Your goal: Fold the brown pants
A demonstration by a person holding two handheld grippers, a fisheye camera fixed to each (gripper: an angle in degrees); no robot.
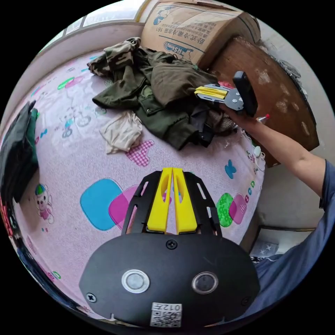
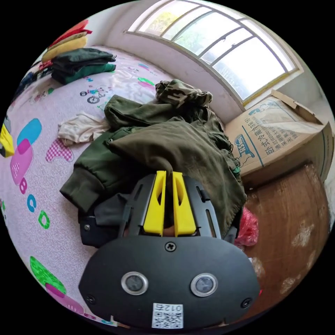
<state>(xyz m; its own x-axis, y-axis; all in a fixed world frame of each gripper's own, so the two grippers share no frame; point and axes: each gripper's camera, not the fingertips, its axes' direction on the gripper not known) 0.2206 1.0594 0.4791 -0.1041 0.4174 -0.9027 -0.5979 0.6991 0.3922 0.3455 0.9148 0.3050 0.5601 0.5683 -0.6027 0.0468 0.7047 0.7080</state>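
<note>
Pink cartoon bedsheet bears heaped olive garments, a cream cloth beside; right gripper pinches the heap, left gripper narrow, empty.

Clothes heap on bed, box behind, perhaps touching.

Bright arched window above patterned pink bed, cardboard box beside.

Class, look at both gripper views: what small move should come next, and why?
Probably lift the right gripper up and toward the bare bedsheet. Its jaws look shut on an edge of the brown pants, which lie on the heap of dark green clothes, while the left gripper hovers shut over the sheet.
</note>
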